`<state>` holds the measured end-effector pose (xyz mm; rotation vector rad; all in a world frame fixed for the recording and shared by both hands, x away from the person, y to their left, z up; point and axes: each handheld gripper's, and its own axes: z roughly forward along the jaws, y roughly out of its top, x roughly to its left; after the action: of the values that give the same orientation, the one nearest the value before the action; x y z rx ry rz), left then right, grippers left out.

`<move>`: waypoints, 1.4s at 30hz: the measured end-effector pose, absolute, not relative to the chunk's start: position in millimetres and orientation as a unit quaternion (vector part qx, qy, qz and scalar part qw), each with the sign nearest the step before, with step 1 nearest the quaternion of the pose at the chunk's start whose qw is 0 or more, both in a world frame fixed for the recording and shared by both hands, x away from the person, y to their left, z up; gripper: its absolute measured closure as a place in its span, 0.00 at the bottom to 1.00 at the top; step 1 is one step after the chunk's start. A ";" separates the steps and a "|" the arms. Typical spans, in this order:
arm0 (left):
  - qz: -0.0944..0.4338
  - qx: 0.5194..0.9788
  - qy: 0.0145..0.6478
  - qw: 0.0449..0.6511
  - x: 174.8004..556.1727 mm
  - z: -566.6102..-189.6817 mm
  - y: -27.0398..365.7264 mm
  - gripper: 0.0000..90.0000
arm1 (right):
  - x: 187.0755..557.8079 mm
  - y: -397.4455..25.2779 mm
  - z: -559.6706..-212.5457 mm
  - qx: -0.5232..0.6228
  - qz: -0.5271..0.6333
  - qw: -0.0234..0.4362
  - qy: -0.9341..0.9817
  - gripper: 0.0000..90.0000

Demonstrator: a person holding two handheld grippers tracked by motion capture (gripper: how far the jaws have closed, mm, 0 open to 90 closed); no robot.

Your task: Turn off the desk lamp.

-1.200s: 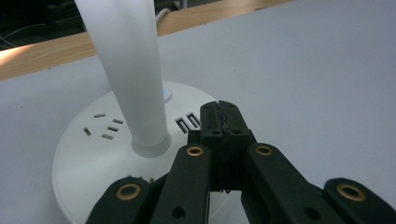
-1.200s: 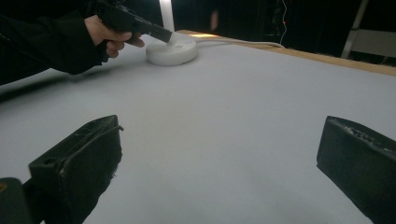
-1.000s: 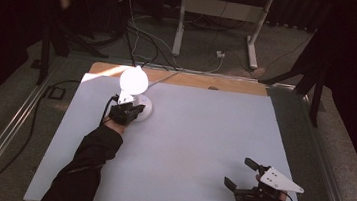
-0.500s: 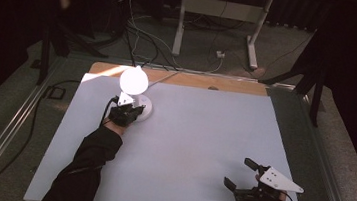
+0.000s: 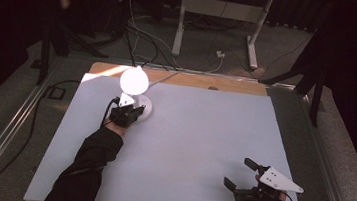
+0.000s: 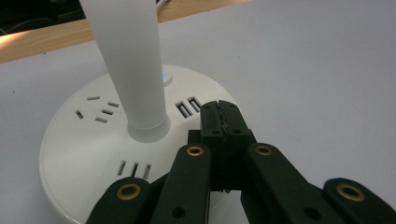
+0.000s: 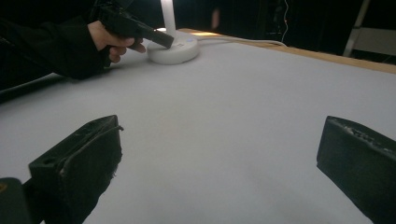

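A white desk lamp stands at the table's far left, its round head (image 5: 134, 80) glowing. Its round base (image 5: 146, 106) carries socket slots, USB ports (image 6: 188, 106) and a small blue-lit button (image 6: 164, 77) beside the stem (image 6: 135, 60). My left gripper (image 5: 137, 110) is shut with nothing between its jaws. Its tips (image 6: 219, 114) rest over the base's near edge, just by the USB ports. In the right gripper view the lamp base (image 7: 175, 50) and the left gripper (image 7: 159, 39) show far off. My right gripper (image 5: 239, 173) stands open over the near right of the table, jaws wide (image 7: 224, 144) and holding nothing.
The white tabletop (image 5: 196, 147) has a wooden strip (image 5: 194, 79) along its far edge, where the lamp's cable (image 5: 169, 77) runs off. Beyond it, a metal stand (image 5: 220, 14) and loose cables (image 5: 138, 31) lie on the floor.
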<state>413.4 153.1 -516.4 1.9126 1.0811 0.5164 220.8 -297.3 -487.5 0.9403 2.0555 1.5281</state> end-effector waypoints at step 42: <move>0.140 0.782 0.419 0.440 391.7 -471.4 149.6 0.19 | 221.6 -298.7 -487.3 0.340 0.549 0.202 0.736 0.00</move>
<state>391.7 149.6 -471.4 1.9421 1.0407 0.3477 221.6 -298.7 -487.3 0.9496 2.0555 1.5326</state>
